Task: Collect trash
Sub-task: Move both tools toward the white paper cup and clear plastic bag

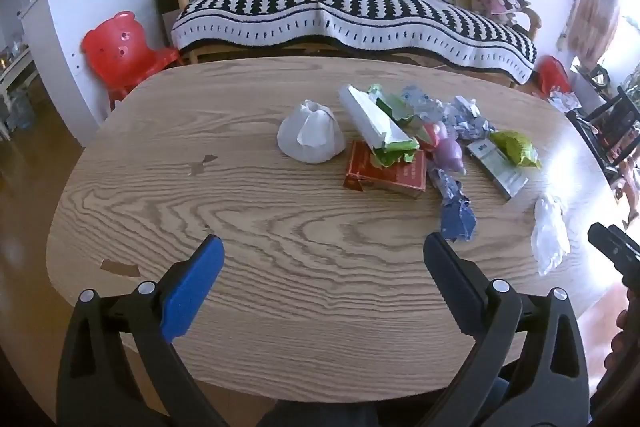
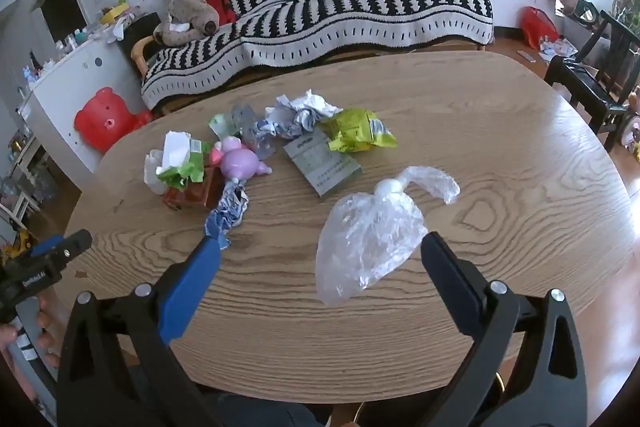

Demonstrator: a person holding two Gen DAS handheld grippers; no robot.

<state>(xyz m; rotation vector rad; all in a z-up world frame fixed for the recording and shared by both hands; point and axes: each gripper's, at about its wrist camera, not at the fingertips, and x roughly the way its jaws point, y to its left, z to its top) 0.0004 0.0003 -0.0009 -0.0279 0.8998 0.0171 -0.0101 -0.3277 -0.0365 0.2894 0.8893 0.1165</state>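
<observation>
Trash lies in a heap on the oval wooden table [image 1: 240,219]: a red box [image 1: 386,171], a long green-and-white carton [image 1: 378,123], a white paper bag [image 1: 310,137], a blue crumpled wrapper [image 1: 456,207], a grey box [image 1: 498,163] and a yellow-green packet [image 1: 516,147]. A clear plastic bag [image 2: 370,231] lies apart, nearer me, just ahead of my right gripper [image 2: 320,247]. That gripper is open and holds nothing. My left gripper [image 1: 324,247] is open over bare wood, short of the heap. A pink toy [image 2: 240,161] sits among the trash.
Behind the table stands a sofa with a black-and-white striped blanket [image 1: 360,11]. A red child's chair [image 1: 124,47] is at the left, a white cabinet [image 1: 80,27] behind it. A dark chair [image 2: 592,67] stands at the right. The left gripper's tip [image 2: 60,251] shows in the right wrist view.
</observation>
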